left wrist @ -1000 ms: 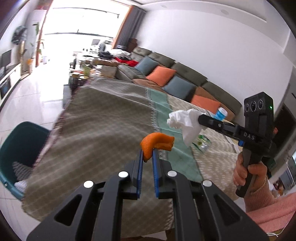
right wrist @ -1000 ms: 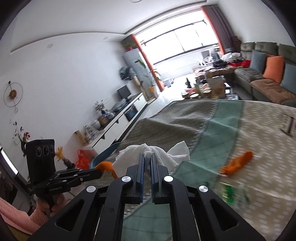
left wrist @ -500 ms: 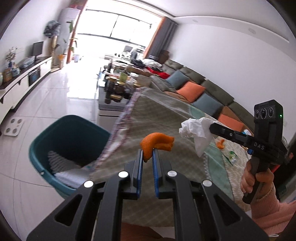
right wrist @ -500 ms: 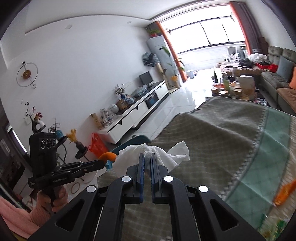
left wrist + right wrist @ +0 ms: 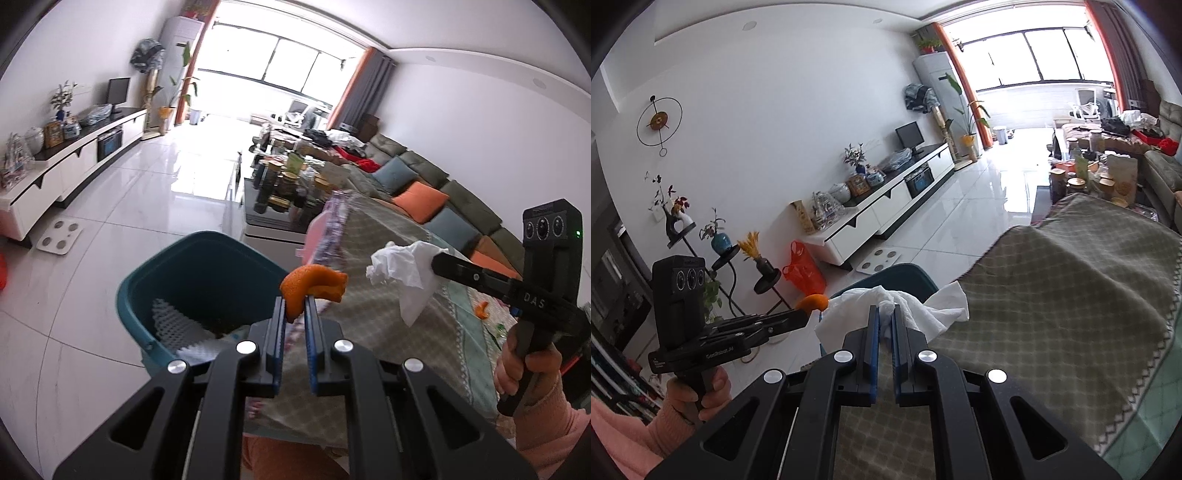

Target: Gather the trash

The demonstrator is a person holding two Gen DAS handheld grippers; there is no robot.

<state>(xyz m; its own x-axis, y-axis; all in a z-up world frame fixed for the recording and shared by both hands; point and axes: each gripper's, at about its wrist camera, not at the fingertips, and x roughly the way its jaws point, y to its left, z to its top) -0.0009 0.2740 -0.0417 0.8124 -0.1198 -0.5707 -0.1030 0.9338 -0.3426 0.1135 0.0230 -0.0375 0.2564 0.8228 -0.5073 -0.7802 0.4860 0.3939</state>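
Note:
My left gripper (image 5: 295, 302) is shut on a curled piece of orange peel (image 5: 314, 282), held in the air at the table's left edge, just right of a teal bin (image 5: 192, 266) on the floor. The bin holds white foam netting (image 5: 173, 317). My right gripper (image 5: 882, 314) is shut on a crumpled white tissue (image 5: 886, 306); in the left wrist view that tissue (image 5: 402, 266) hangs over the tablecloth (image 5: 388, 332). From the right wrist view only the bin's rim (image 5: 908, 271) shows behind the tissue, and the left gripper's peel (image 5: 812, 302) sits to the left.
Another orange peel (image 5: 482, 309) lies on the cloth far right. A low coffee table (image 5: 280, 192) crowded with jars stands beyond the bin, a sofa (image 5: 424, 184) along the right wall. White floor tiles, a scale (image 5: 59, 238) and a TV cabinet (image 5: 70, 162) lie left.
Both grippers have swung left from over the table toward its edge, each keeping its load. The teal bin has come from the far left to just below and left of the peel.

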